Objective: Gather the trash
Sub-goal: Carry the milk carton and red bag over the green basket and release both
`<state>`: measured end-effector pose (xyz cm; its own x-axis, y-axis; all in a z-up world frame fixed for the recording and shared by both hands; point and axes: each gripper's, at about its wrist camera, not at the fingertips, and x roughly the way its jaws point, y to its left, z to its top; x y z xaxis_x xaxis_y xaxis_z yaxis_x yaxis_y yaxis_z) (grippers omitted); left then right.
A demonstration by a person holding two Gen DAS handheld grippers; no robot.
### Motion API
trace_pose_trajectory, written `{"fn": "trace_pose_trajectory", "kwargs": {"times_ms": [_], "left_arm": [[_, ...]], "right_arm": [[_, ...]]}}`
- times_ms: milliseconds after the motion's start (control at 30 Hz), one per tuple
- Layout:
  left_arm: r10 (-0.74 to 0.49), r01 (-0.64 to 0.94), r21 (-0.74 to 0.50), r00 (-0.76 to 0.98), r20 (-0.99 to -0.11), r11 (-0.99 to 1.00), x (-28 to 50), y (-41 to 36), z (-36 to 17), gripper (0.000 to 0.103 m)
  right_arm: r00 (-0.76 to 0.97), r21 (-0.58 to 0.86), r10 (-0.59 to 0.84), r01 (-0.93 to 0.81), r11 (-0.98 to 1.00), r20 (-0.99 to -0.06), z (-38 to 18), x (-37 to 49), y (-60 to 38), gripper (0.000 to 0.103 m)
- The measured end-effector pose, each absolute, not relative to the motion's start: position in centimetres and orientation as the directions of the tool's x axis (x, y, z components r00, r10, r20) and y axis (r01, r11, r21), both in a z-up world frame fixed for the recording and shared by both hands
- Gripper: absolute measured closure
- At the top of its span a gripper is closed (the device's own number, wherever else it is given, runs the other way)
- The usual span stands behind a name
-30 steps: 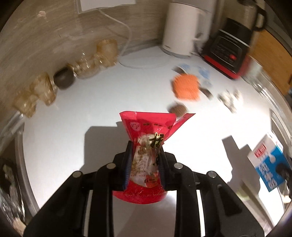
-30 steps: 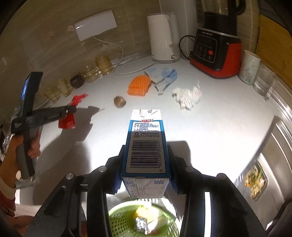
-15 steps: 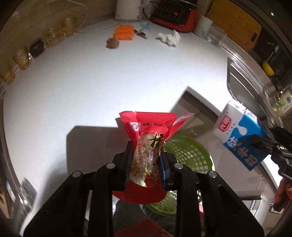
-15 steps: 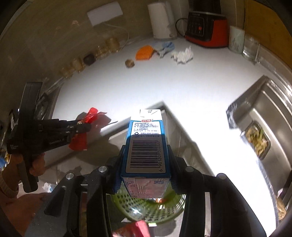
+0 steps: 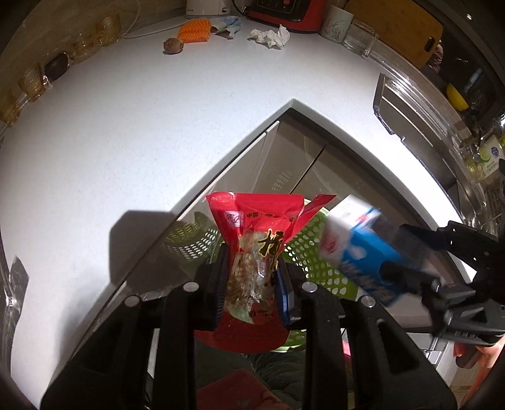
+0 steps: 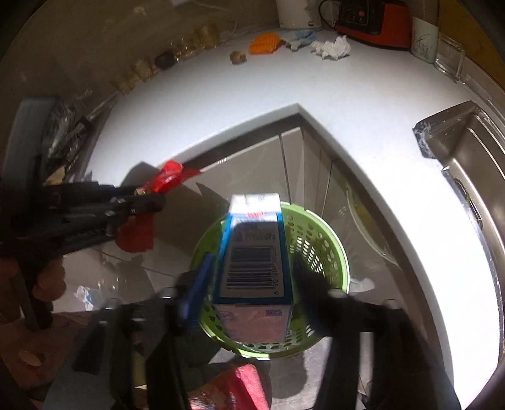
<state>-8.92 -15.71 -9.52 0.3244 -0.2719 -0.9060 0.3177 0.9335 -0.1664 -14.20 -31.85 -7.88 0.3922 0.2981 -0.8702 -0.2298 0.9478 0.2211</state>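
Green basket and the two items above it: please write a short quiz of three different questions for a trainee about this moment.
1. True or false: the left hand-held gripper is shut on the red snack bag.
2. Multiple choice: the blue milk carton at the right hand-held gripper is over
A. the steel sink
B. the green basket
C. the white countertop
3. Fill in: the crumpled white ____ lies on the countertop near the red appliance.

Key: 1 true; 2 B; 3 tissue.
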Motion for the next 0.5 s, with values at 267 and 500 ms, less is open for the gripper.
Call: {"fn": "trace_pose_trajectory", "kwargs": {"times_ms": [267,500], "left_arm": [[-0.271,0.345,-0.164,0.289,-0.918,0.924,-9.5,-16.4,-10.2,0.076],[-0.301,0.403,-0.192,0.225,-0.927,0.895,-10.2,-18.3,-11.2,0.076]], "right_arm": [[0.402,0.162,0.224,-0.182,0.97,-0.888,-8.7,-15.1,-33.2,0.004],[0.448,0.162,0.196,-0.114,0.98,-0.872,-7.6,-15.7,-35.7,0.003]]}}
